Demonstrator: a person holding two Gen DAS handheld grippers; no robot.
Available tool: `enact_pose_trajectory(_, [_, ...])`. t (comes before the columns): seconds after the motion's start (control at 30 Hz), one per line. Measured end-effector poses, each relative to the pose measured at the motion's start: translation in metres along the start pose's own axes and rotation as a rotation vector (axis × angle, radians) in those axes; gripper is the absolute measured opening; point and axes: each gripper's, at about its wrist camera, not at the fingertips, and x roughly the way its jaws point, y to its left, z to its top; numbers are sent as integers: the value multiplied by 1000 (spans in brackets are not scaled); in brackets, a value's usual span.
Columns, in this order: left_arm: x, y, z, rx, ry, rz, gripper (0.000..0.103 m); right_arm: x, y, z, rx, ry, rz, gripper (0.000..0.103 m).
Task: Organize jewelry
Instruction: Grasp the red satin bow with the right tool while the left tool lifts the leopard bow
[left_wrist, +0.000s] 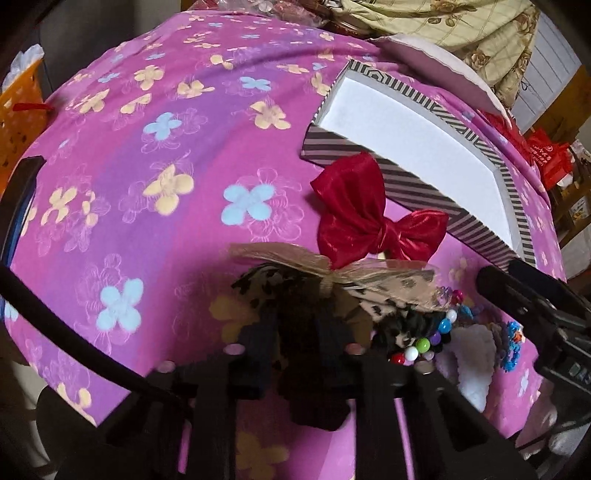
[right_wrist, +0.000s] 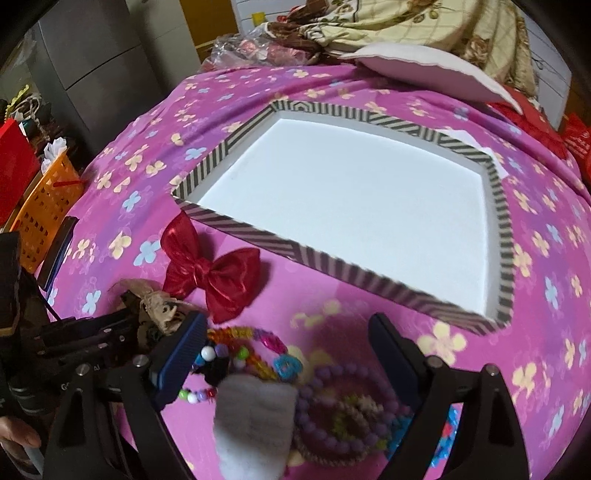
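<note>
Pink floral cloth is covering the surface; a striped box with a white lining is sitting open on it, and a red bow is lying just beside its near-left wall. An orange basket is standing off the left edge, a cream quilt and a pale cushion are piling up behind. The left gripper is pinching a tan leopard-print bow, which is blocking most of its own fingers in the left wrist view. The right gripper is hovering with jaws spread over the jewelry pile on the near cloth: purple bead bracelets, a multicolour bead strand, a blue charm. A white fuzzy piece is lying across the pile, blurred, hard to identify. The pile's lower part is getting cut off by the frame and gripper arms.
</note>
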Motion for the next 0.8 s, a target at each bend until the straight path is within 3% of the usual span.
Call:
enact_pose_trajectory(0.3, [-18,32,12,-50,-54,15,18,38,16,22,-58,74,72,82])
enact_pose_trajectory(0.53, [-26,43,16,-55,-70,39,18,58,44,29,-208,107,70,82])
enact_pose_trajectory(0.6, [-27,45,15,-57,-67,35,18,64,47,31,-237,123,63,79])
enact_pose_trajectory(0.8, [-24,46,16,-66,-57,37,18,69,52,35,-285,131,106,52])
